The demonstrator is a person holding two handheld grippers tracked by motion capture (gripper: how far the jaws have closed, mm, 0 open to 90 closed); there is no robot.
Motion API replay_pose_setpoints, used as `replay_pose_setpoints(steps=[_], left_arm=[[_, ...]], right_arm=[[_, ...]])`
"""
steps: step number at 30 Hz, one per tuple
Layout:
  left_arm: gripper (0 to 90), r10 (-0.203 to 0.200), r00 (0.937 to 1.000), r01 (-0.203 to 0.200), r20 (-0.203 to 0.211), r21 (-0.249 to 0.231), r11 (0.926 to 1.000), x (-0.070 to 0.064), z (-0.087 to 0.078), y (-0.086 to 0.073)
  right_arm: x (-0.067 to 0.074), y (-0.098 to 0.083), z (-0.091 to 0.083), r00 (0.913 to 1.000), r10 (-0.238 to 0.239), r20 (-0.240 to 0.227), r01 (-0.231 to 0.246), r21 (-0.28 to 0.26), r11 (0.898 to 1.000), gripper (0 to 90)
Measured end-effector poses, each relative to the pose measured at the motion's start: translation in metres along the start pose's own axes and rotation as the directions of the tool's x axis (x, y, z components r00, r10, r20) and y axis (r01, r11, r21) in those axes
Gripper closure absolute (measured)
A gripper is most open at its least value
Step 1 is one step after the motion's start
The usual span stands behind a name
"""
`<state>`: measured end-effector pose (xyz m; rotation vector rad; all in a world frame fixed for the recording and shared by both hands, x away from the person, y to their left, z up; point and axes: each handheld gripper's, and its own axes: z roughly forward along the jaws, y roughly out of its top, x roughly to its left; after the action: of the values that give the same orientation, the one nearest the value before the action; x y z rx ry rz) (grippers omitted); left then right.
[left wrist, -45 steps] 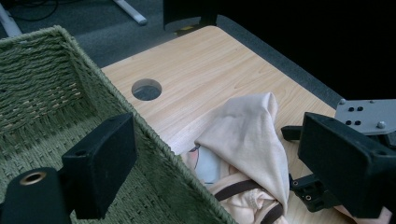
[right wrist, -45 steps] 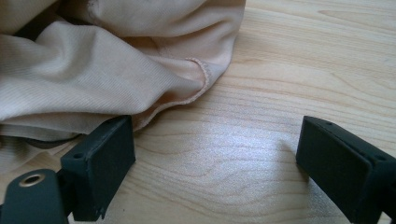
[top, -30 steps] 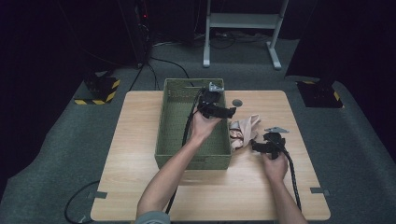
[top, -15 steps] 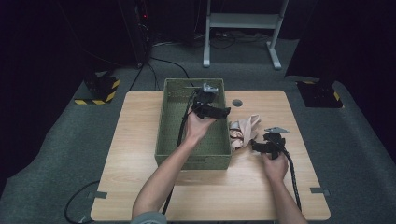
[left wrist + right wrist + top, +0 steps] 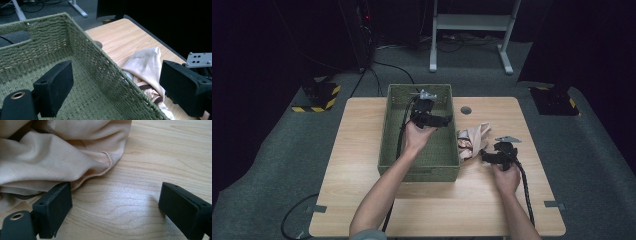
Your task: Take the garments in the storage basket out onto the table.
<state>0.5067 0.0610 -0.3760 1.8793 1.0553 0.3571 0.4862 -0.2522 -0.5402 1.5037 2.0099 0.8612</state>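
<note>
A green woven basket (image 5: 388, 135) stands on the wooden table (image 5: 362, 150). My left gripper (image 5: 446, 120) hovers over the basket's far half and points right, open. In the left gripper view (image 5: 116, 72) the basket's right wall (image 5: 110, 67) runs between the spread jaws, with nothing gripped. A crumpled beige cloth (image 5: 473, 140) lies on the table just right of the basket (image 5: 146, 65). My right gripper (image 5: 486, 156) rests low beside the cloth's near edge, open. In the right gripper view (image 5: 115, 192) its left jaw sits at the hem of the cloth (image 5: 50, 155), with bare wood between the jaws.
A round cable hole (image 5: 466, 110) sits in the table behind the cloth. Black cables trail from both grippers toward the near edge. Yellow-and-black striped floor blocks (image 5: 319, 97) and a white stand (image 5: 472, 30) lie beyond the table.
My left gripper has drifted a little to the left over the basket, jaws still wide. The right gripper and the cloth have not moved.
</note>
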Motion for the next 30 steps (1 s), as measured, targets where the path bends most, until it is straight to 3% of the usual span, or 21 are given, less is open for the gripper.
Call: replay_pose_setpoints(steps=[30], left_arm=[[12.3,-0.022,0.9992,0.021,-0.033,-0.041,0.9989,0.024,-0.034,-0.012]], right_arm=[[0.000,0.000,0.000,1.0000,0.000,-0.001,0.000,0.001,1.000,11.0]])
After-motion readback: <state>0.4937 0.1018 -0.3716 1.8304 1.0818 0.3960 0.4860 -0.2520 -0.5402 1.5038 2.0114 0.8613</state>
